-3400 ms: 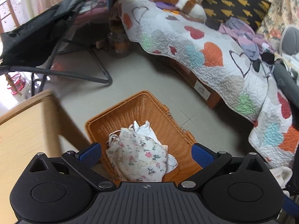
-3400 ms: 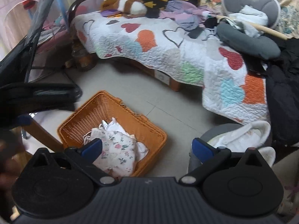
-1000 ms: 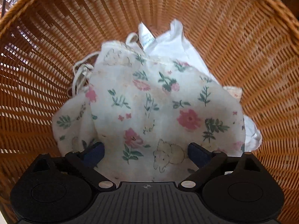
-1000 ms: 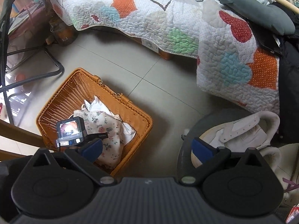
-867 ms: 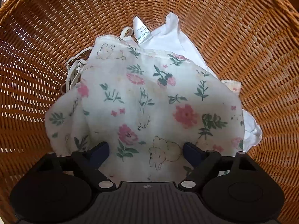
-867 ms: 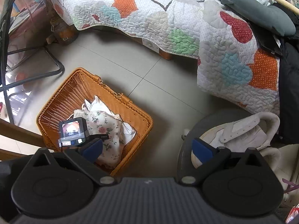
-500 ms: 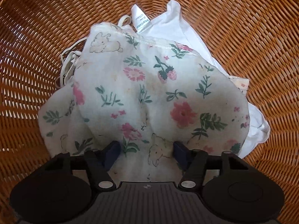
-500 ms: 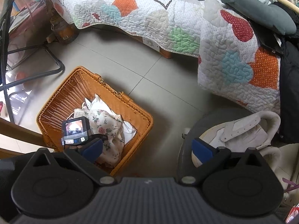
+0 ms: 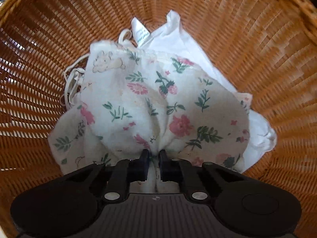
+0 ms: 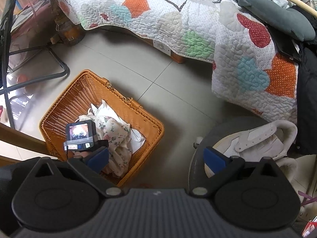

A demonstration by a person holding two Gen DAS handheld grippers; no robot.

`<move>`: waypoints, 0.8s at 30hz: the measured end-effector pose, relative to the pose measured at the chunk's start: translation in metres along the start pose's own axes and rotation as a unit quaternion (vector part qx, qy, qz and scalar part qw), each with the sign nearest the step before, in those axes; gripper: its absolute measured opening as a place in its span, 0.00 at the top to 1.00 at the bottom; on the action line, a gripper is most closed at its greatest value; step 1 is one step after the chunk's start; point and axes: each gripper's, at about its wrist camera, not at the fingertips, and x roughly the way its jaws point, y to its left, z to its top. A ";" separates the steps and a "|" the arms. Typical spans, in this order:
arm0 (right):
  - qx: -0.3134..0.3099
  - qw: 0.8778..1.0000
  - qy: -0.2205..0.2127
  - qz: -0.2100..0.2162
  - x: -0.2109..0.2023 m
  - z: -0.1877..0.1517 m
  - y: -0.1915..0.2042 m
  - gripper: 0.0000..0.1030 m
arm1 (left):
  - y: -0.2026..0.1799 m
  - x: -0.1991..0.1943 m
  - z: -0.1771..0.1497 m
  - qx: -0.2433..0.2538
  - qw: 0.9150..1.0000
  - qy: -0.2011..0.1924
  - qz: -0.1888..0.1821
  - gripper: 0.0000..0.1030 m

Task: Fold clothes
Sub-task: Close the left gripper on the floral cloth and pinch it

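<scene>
Folding hasn't begun — floral garment point(image 9: 158, 99) lies in the basket point(image 9: 39, 63), left gripper point(image 9: 154, 156) fingers closing, pinching its cloth; right gripper point(image 10: 156, 157) gapes, empty, above the floor.

A wicker basket point(image 10: 138, 117) stands on the floor point(image 10: 170, 99) at the near left, with the bed point(image 10: 178, 27) beyond it, far and to the right. In the basket lies a floral garment point(image 9: 150, 103) on top of a plain white garment point(image 9: 178, 39), which shows behind and to its right. The left hand-held gripper point(image 9: 154, 156) reaches down into the basket, its jaws closing on a fold of the floral garment. The right hand-held gripper point(image 10: 156, 156) hangs over the floor right of the basket. A shoe point(image 10: 255, 142) lies at the near right, and a folding chair frame point(image 10: 39, 75) stands far left of the basket.
</scene>
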 end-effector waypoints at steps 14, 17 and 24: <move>0.010 1.000 -0.012 -0.001 -0.007 -0.004 -0.003 0.01 | 0.008 -0.086 0.031 -0.048 0.997 -0.056 -0.027 0.89; 0.012 1.000 -0.013 0.000 -0.009 -0.008 -0.005 0.01 | 0.014 -0.074 0.030 -0.061 0.997 -0.019 -0.049 0.83; 0.019 1.000 -0.012 0.005 -0.009 -0.009 -0.008 0.01 | 0.017 -0.025 0.014 -0.065 0.998 0.002 0.026 0.49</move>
